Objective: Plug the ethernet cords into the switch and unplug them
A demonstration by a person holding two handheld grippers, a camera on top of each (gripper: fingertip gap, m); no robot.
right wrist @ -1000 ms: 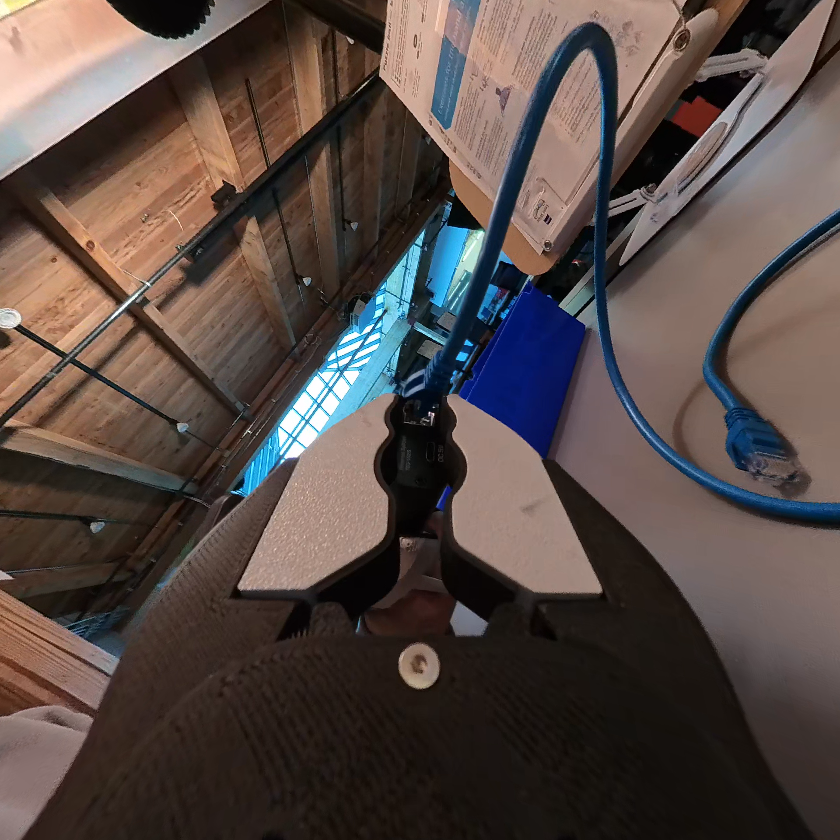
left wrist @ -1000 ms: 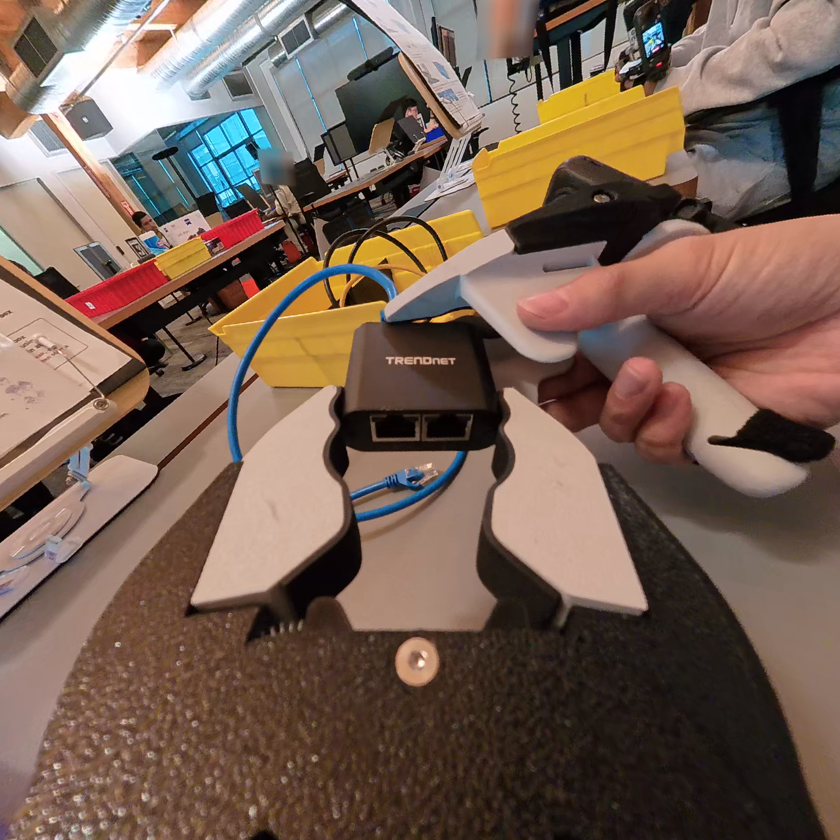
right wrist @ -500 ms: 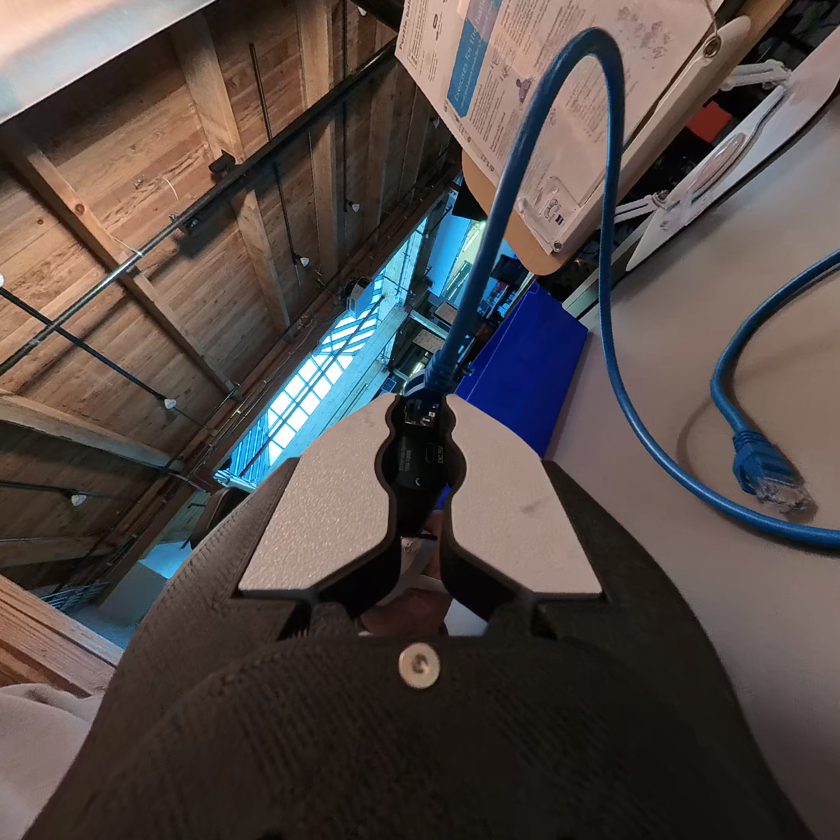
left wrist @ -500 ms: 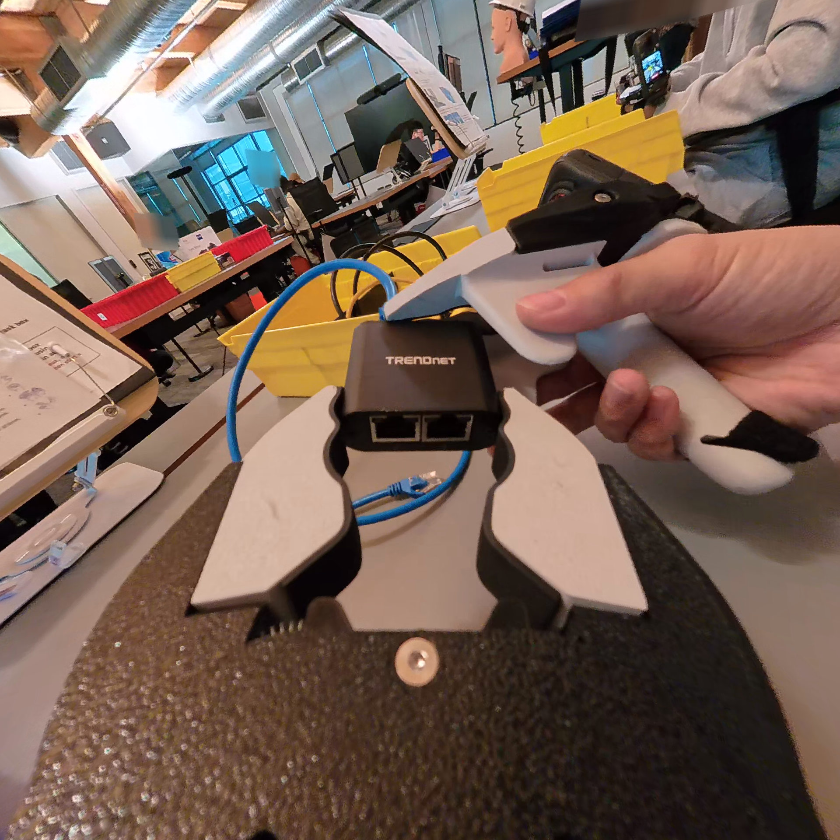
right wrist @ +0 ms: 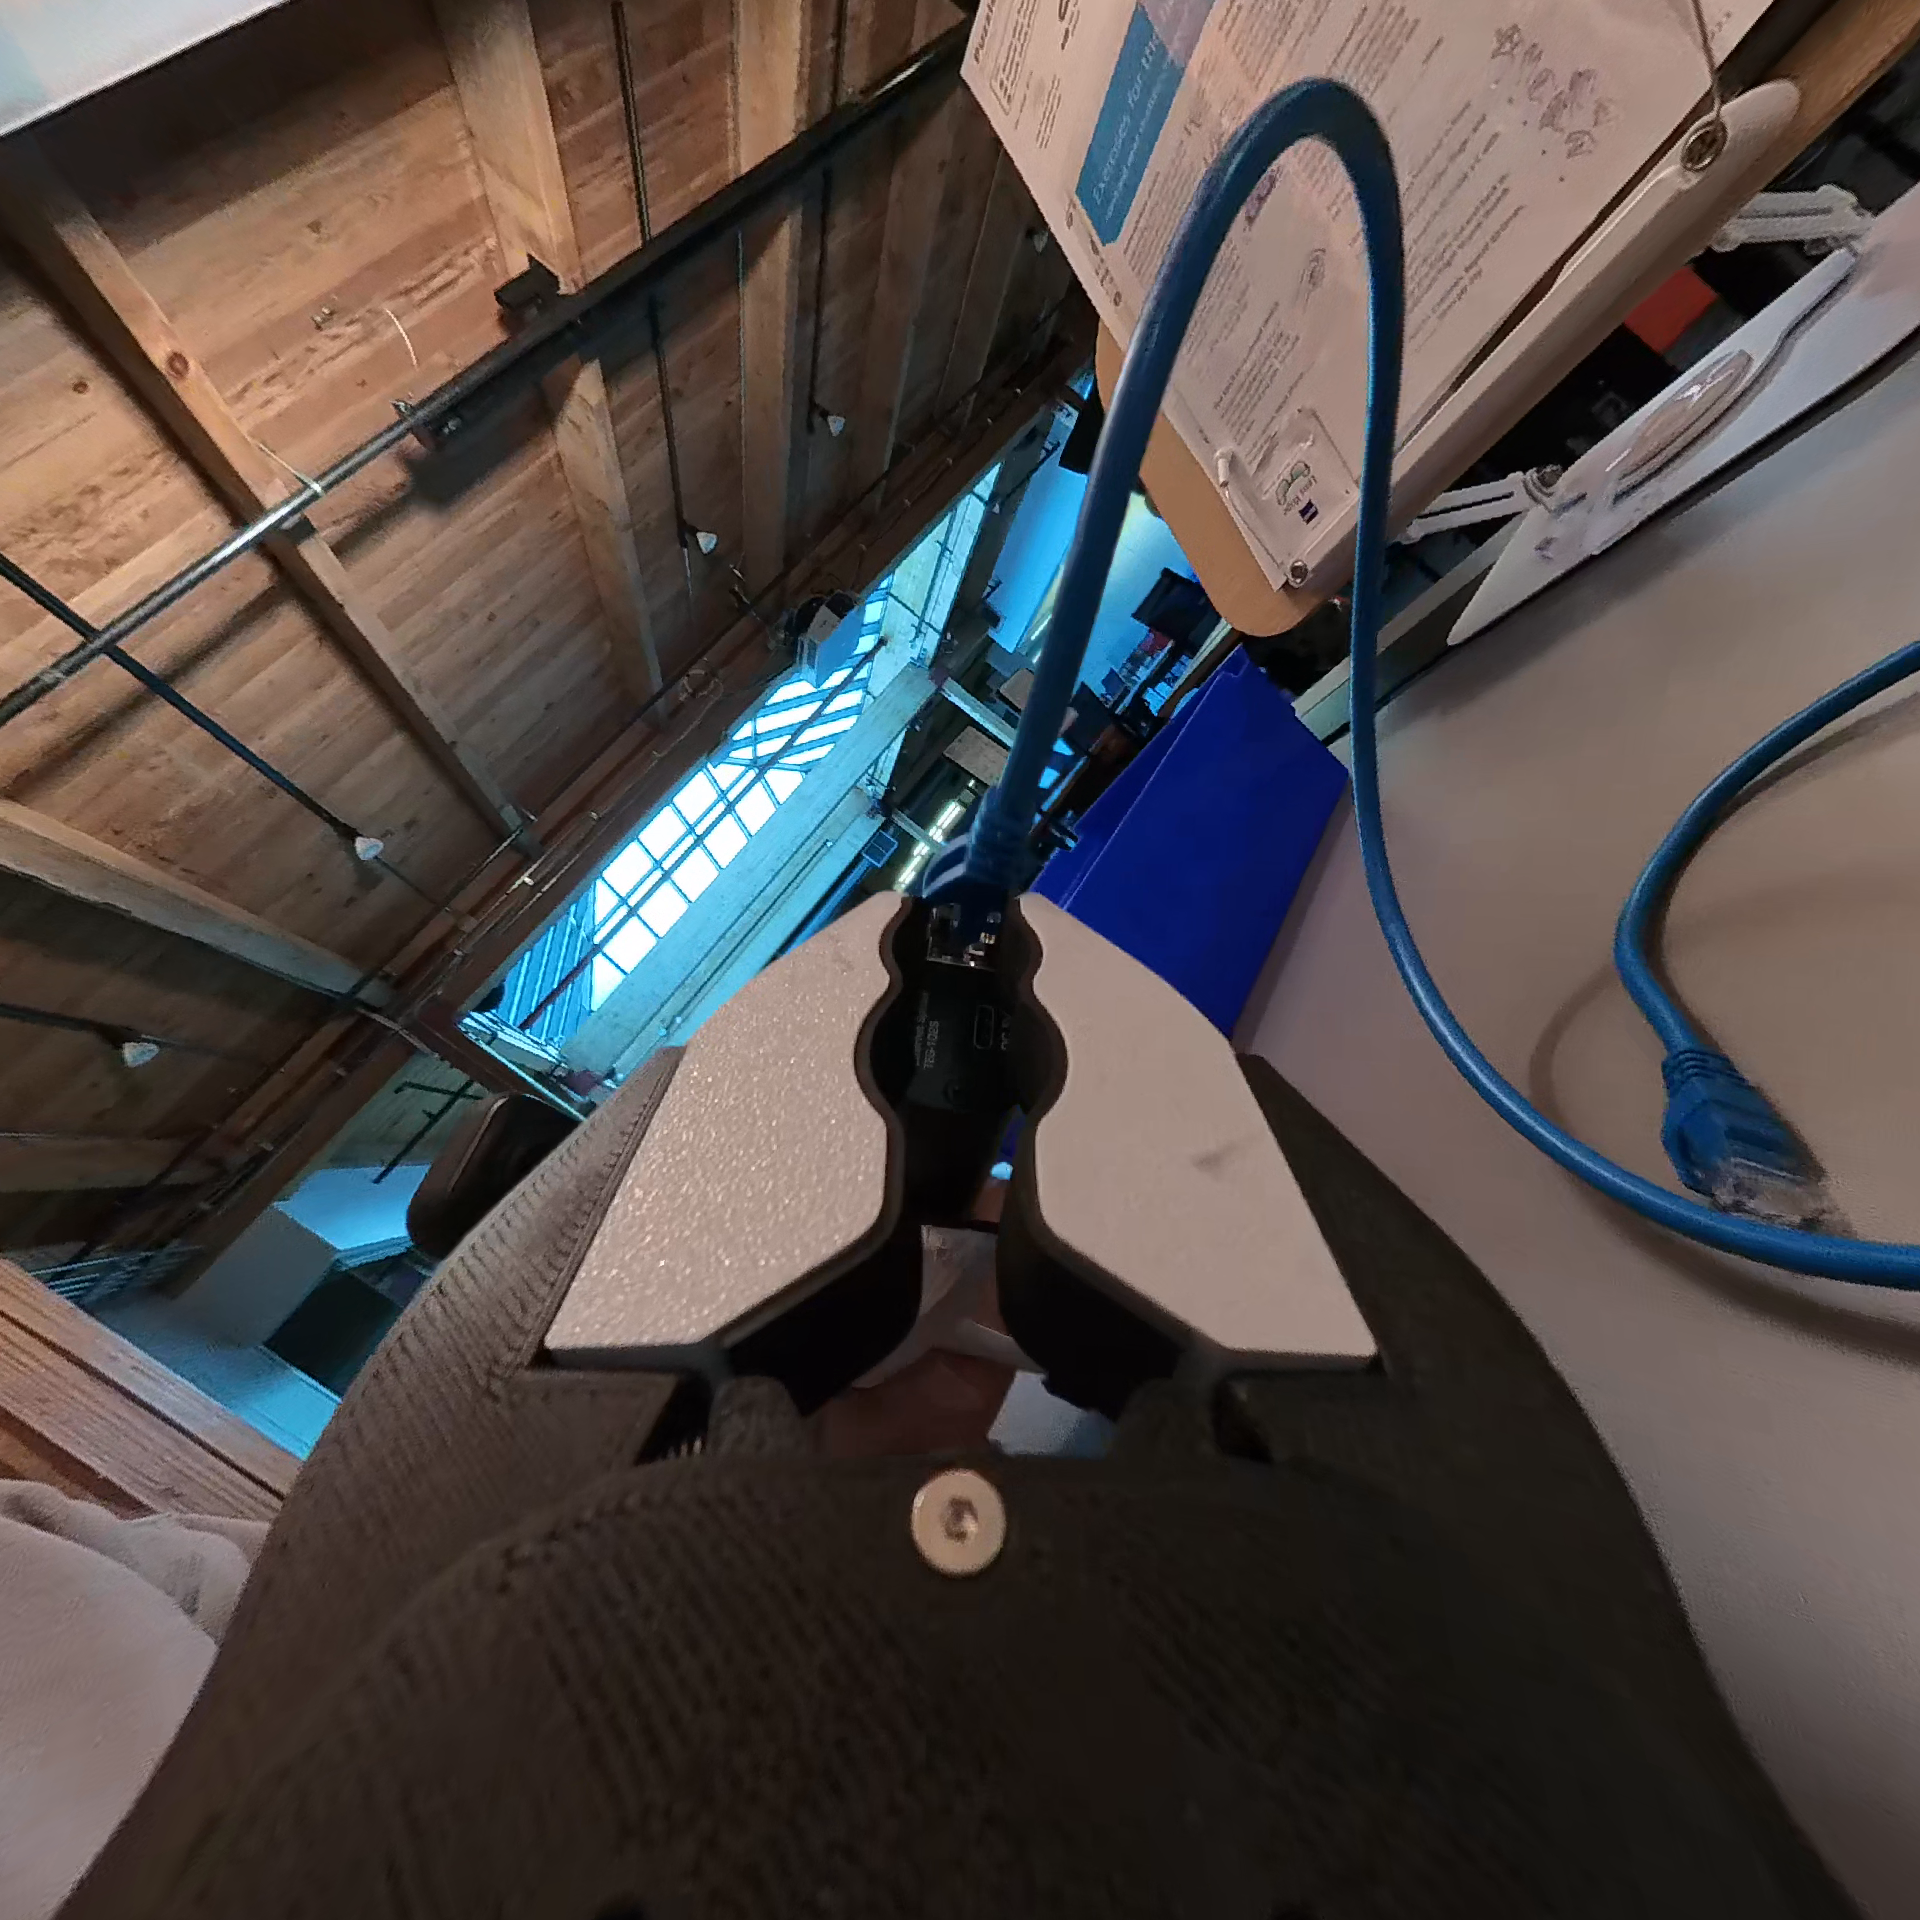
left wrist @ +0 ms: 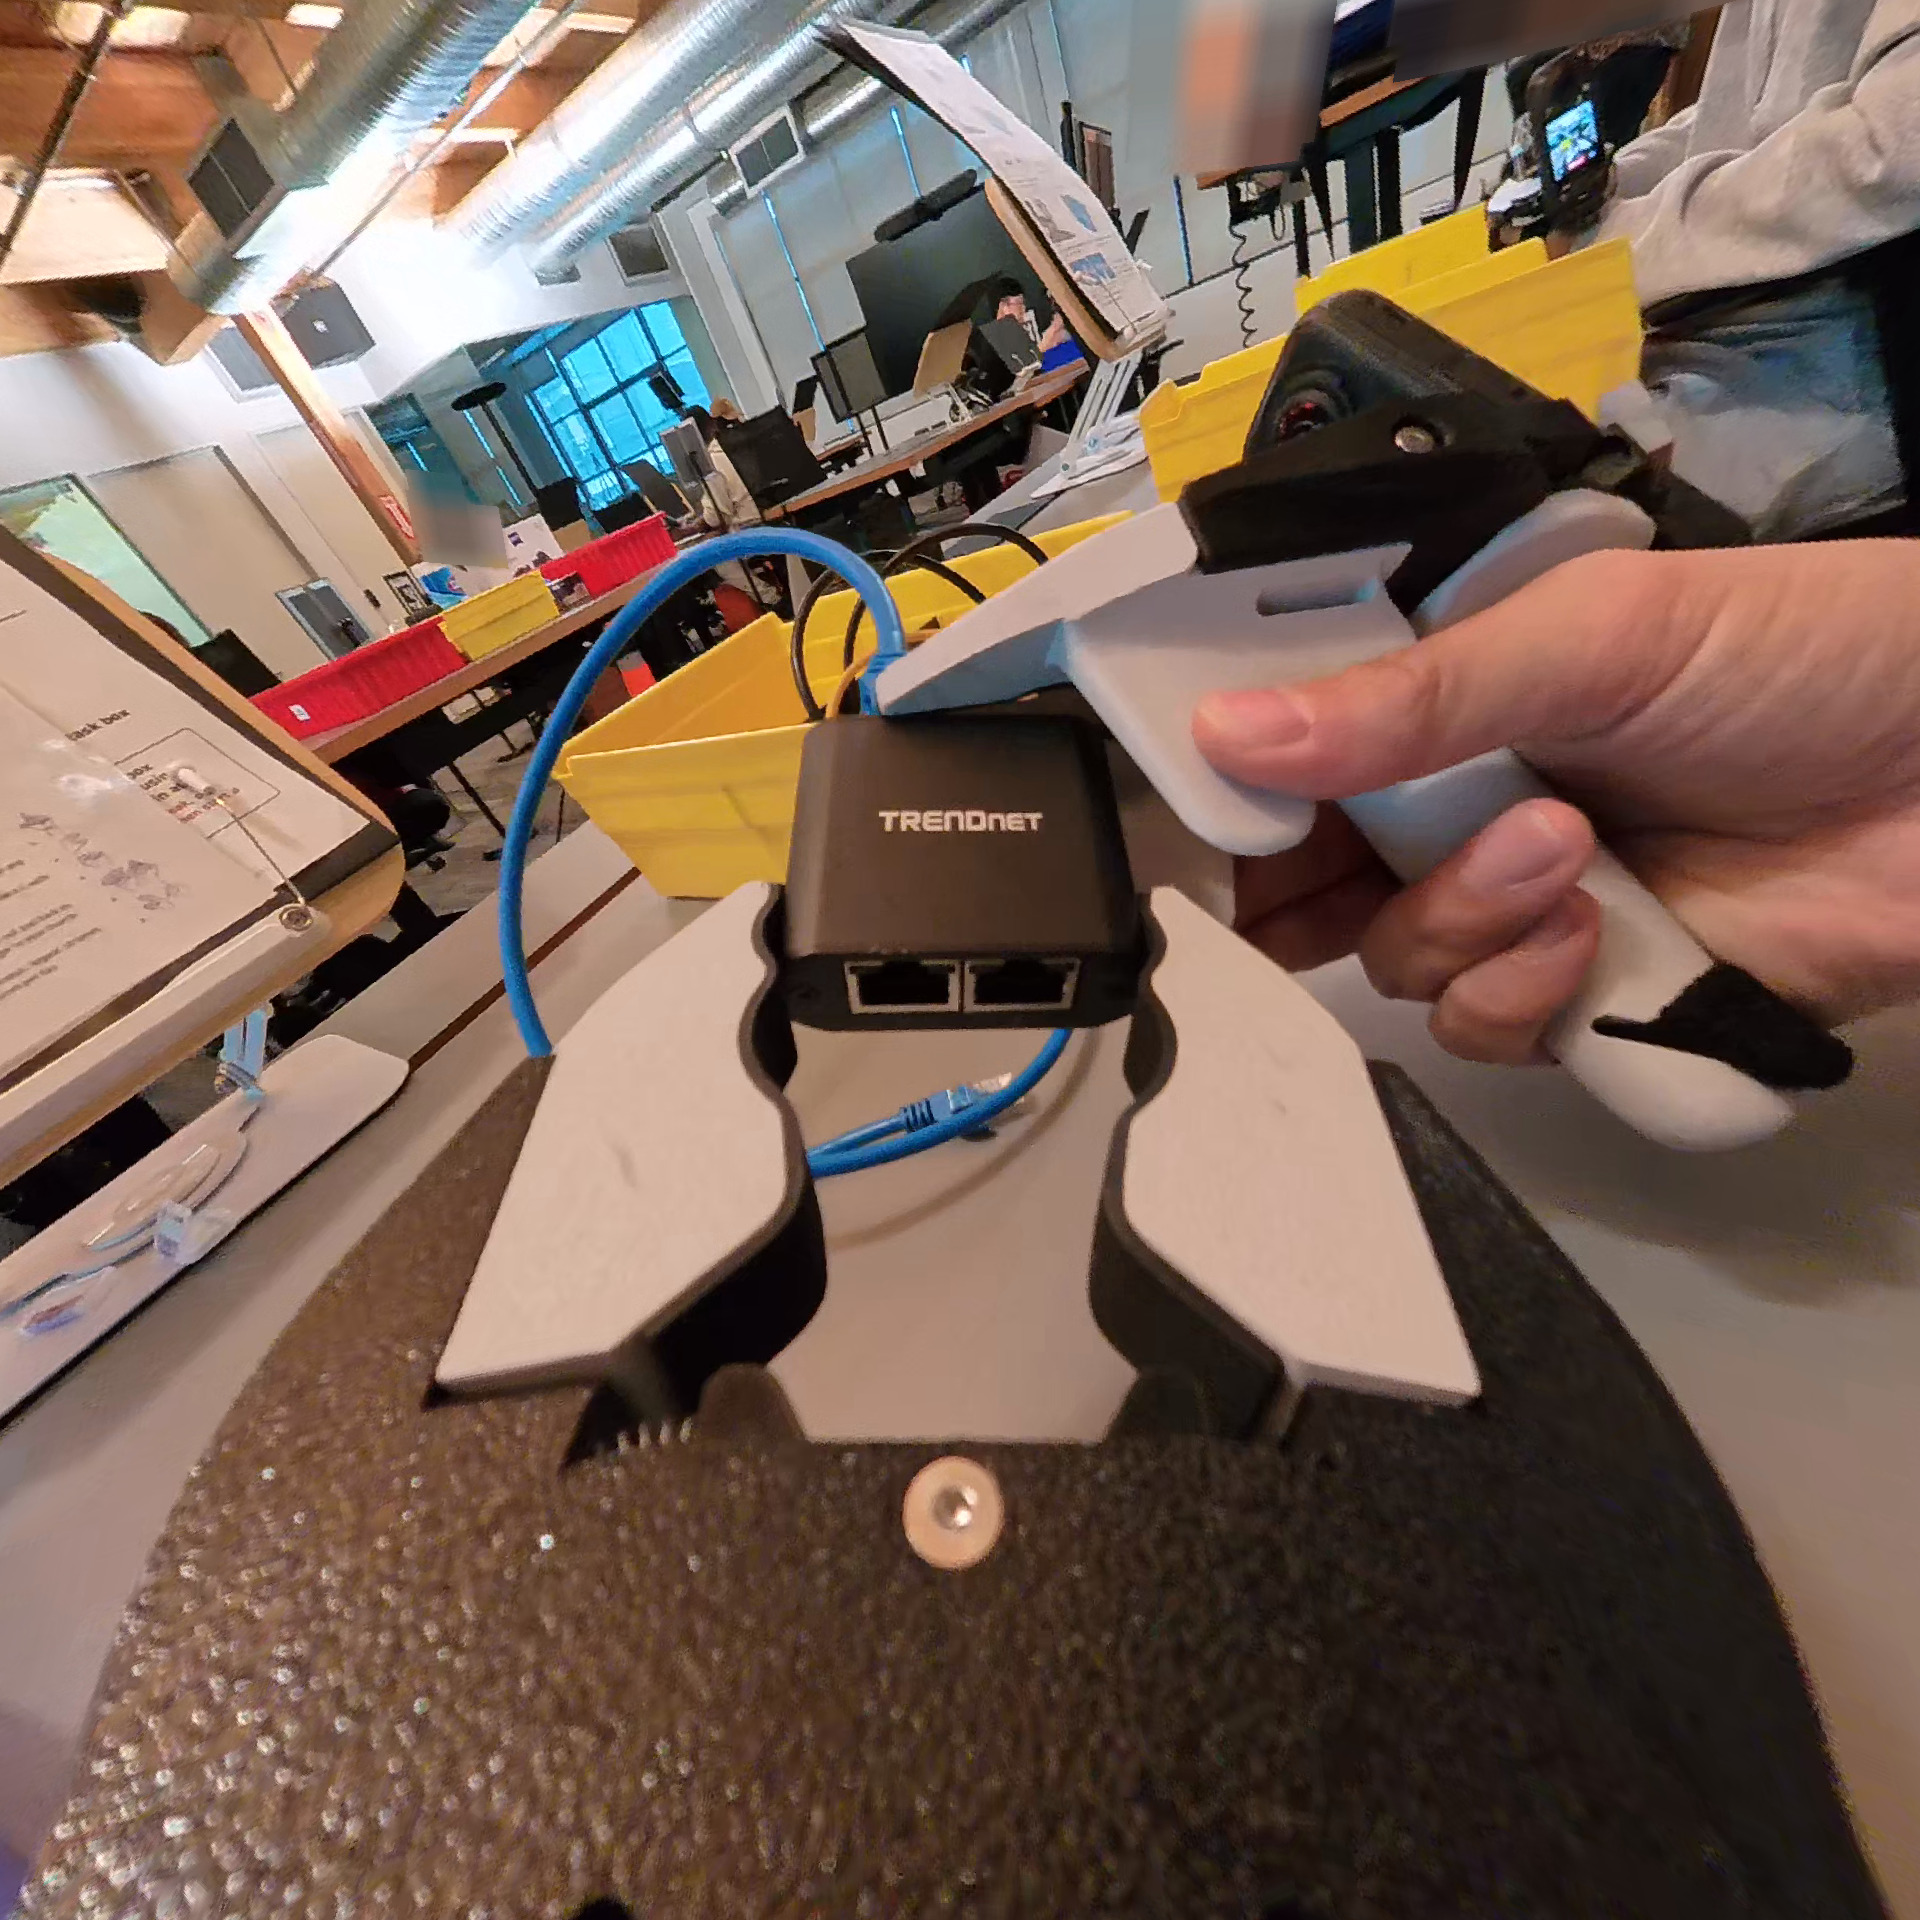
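My left gripper [left wrist: 961, 920] is shut on the black switch [left wrist: 956, 862] and holds it above the table, with two empty ports facing the camera. A blue ethernet cord [left wrist: 540, 790] loops up from behind the switch. My right gripper [left wrist: 894, 691], held in a hand [left wrist: 1662, 727], reaches over the switch's back edge. In the right wrist view my right gripper [right wrist: 961, 925] is shut on the cord's plug [right wrist: 987, 842] at the switch's far end. The switch's side [right wrist: 956, 1049] shows between the fingers. The cord's other plug [right wrist: 1735, 1143] lies loose on the table, also in the left wrist view [left wrist: 951, 1103].
A yellow bin [left wrist: 686, 790] with black cords [left wrist: 831, 613] stands just behind the switch. A tilted document stand [left wrist: 156, 831] is at the left. A blue bin [right wrist: 1195, 831] sits past the grey table [left wrist: 1662, 1299]. The grippers are tip to tip, or close to it.
Almost nothing. Both grippers keep their holds on the switch and the plug; the views have only shifted slightly.
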